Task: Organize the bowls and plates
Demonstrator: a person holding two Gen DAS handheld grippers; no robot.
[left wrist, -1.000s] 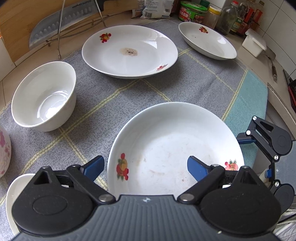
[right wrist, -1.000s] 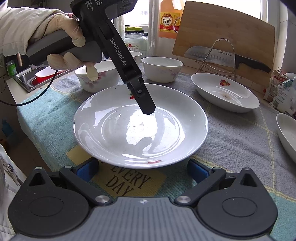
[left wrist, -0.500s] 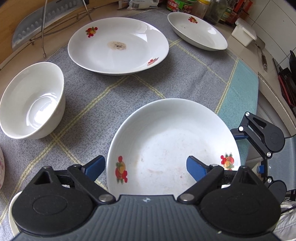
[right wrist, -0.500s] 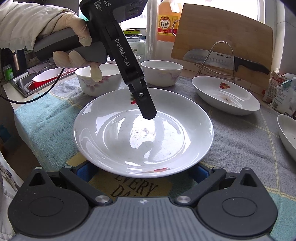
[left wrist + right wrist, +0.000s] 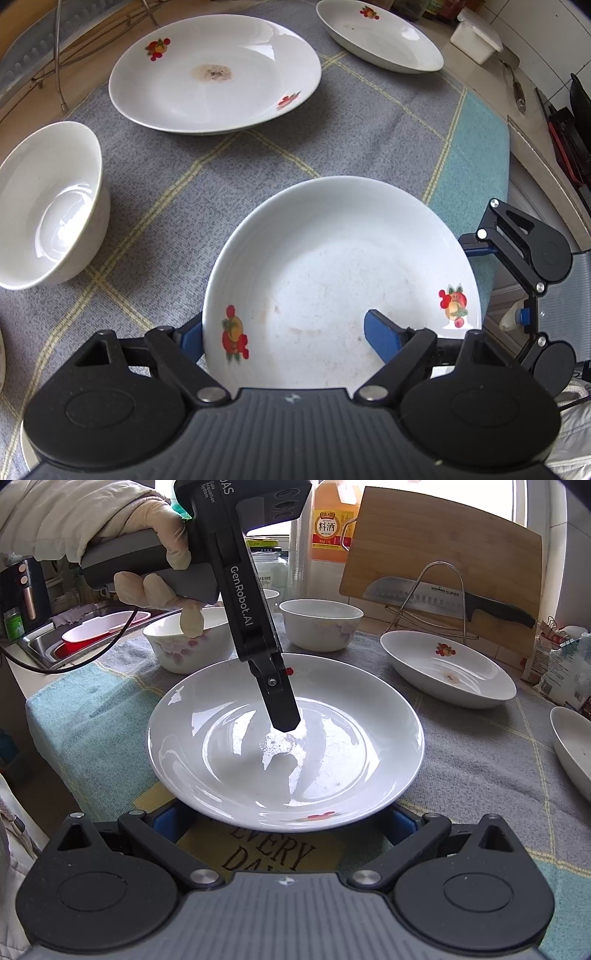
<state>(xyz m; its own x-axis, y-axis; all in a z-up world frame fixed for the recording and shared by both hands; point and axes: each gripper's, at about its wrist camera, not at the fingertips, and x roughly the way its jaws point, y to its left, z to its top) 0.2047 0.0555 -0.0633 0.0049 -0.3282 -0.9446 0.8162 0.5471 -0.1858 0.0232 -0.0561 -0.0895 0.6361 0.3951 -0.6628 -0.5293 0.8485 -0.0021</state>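
On the grey checked cloth (image 5: 369, 122) nothing is stacked yet: both plates (image 5: 214, 74) and the bowl (image 5: 48, 218) lie apart, while the left gripper (image 5: 284, 332) and right gripper (image 5: 284, 818) straddle the near plate's (image 5: 343, 266) rim, spread wide, gripping nothing.

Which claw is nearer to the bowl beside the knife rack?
Left. The left claw straddles the plate's rim, the bowl just to its left. The right claw is at the plate's opposite rim, across from the bowl.
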